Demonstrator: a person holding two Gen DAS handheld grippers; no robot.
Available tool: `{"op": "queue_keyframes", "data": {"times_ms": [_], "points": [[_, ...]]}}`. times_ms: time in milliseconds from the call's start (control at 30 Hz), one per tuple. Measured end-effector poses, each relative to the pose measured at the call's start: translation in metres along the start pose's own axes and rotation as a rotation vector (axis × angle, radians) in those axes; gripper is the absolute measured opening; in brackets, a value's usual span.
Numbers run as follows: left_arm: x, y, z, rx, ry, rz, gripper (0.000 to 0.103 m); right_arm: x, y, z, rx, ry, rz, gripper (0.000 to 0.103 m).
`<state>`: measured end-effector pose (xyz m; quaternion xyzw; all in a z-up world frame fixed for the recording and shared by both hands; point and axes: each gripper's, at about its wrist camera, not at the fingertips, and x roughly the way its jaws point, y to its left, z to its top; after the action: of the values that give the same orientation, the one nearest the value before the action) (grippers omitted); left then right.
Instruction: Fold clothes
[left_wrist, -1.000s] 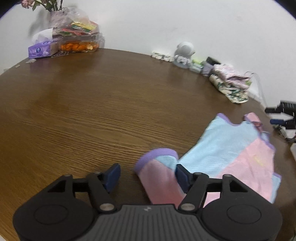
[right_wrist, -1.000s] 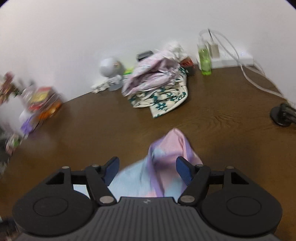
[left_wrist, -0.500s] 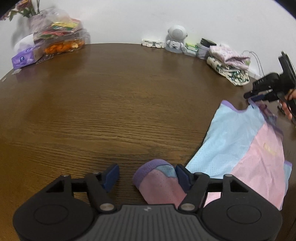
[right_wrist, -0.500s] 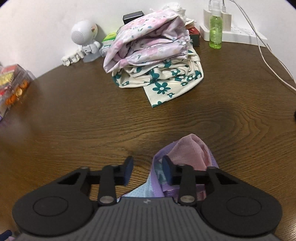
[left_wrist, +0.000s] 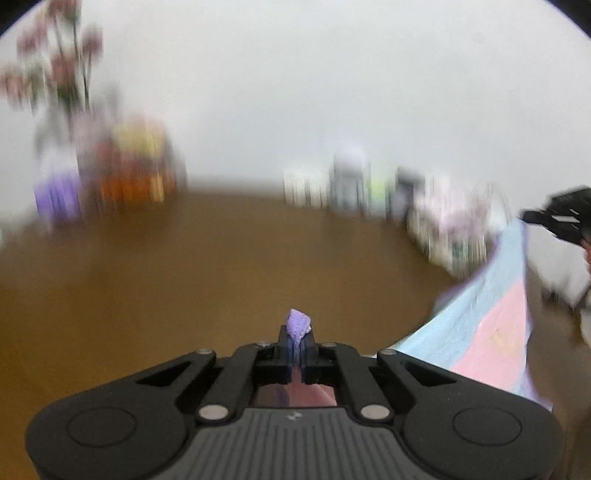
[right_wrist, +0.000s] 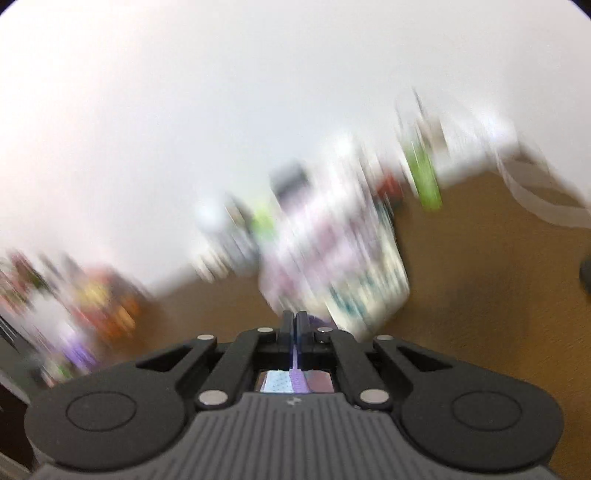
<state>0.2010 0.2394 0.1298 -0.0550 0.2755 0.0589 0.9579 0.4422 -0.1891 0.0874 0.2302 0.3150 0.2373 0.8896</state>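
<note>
Both views, motion-blurred. Left wrist view: left gripper (left_wrist: 295, 341) at bottom centre, jaws just closed, pinched tight on a purple-trimmed bit of the garment (left_wrist: 491, 325); a purple nub of cloth pokes out above the fingertips, pink fabric shows behind them. Rest of garment (light blue + pink panels, purple edging) runs as a taut sheet from lower right up to the right edge of frame, where the right gripper (left_wrist: 532, 218) grips its far corner; raised off the table (left_wrist: 184, 277) along that upper stretch, lower part hidden behind the gripper body. Upper left: blurred flowers (left_wrist: 55, 62), purple box (left_wrist: 57, 195), colourful snack tub (left_wrist: 133, 173). Centre-right along the wall: small items too blurred to name, plus a pile of folded clothes (left_wrist: 454, 229).

Right wrist view: right gripper at bottom centre, jaws just closed, narrow slit only, a purple strip of garment clamped betw. the pads; blue + purple cloth visible behind the fingers. Pile of clothes at centre, green bottle (right_wrist: 424, 173) upper right, white cable (right_wrist: 535, 195) at right, all smeared.
</note>
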Motion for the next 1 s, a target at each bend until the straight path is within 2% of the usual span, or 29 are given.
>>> {"op": "queue_keyframes", "data": {"times_ms": [67, 133, 167, 233, 267, 333, 433, 567, 633, 733, 800, 900, 933, 967, 1000], "points": [[-0.029, -0.001, 0.044, 0.014, -0.153, 0.034, 0.002, -0.049, 0.019, 0.031, -0.026, -0.139, 0.094, 0.001], [-0.064, 0.001, 0.075, 0.008, -0.312, 0.068, 0.003, -0.093, 0.035, 0.042, -0.094, -0.224, 0.146, 0.001], [-0.077, 0.005, 0.082, -0.006, -0.357, 0.073, 0.004, -0.114, 0.042, 0.044, -0.135, -0.257, 0.162, 0.001], [-0.088, 0.013, 0.083, -0.036, -0.392, 0.083, 0.006, -0.156, 0.056, 0.048, -0.216, -0.322, 0.196, 0.001], [-0.088, 0.018, 0.078, -0.049, -0.385, 0.089, 0.008, -0.172, 0.061, 0.045, -0.259, -0.330, 0.203, 0.001], [-0.079, 0.030, 0.058, -0.072, -0.340, 0.099, 0.008, -0.185, 0.060, 0.022, -0.349, -0.282, 0.191, 0.001], [-0.048, 0.052, 0.006, -0.097, -0.212, 0.104, 0.008, -0.180, 0.039, -0.028, -0.409, -0.159, 0.173, 0.001], [0.006, 0.081, -0.082, -0.160, 0.040, 0.139, 0.007, -0.146, -0.023, -0.107, -0.313, 0.060, 0.127, 0.001], [0.018, 0.095, -0.115, -0.213, 0.117, 0.146, 0.006, -0.128, -0.057, -0.142, -0.238, 0.150, 0.077, 0.001], [0.012, 0.109, -0.139, -0.273, 0.127, 0.135, 0.007, -0.114, -0.100, -0.174, -0.114, 0.220, 0.034, 0.001], [0.008, 0.117, -0.139, -0.294, 0.125, 0.133, 0.012, -0.113, -0.109, -0.184, -0.082, 0.234, 0.040, 0.001], [0.003, 0.118, -0.136, -0.295, 0.139, 0.143, 0.031, -0.108, -0.108, -0.187, -0.074, 0.245, 0.049, 0.009], [0.000, 0.115, -0.136, -0.289, 0.137, 0.142, 0.042, -0.104, -0.102, -0.184, -0.088, 0.247, 0.047, 0.018], [-0.006, 0.111, -0.136, -0.282, 0.128, 0.138, 0.053, -0.101, -0.094, -0.183, -0.108, 0.248, 0.044, 0.039], [-0.011, 0.106, -0.137, -0.276, 0.120, 0.135, 0.056, -0.096, -0.086, -0.183, -0.136, 0.248, 0.040, 0.049]]}}
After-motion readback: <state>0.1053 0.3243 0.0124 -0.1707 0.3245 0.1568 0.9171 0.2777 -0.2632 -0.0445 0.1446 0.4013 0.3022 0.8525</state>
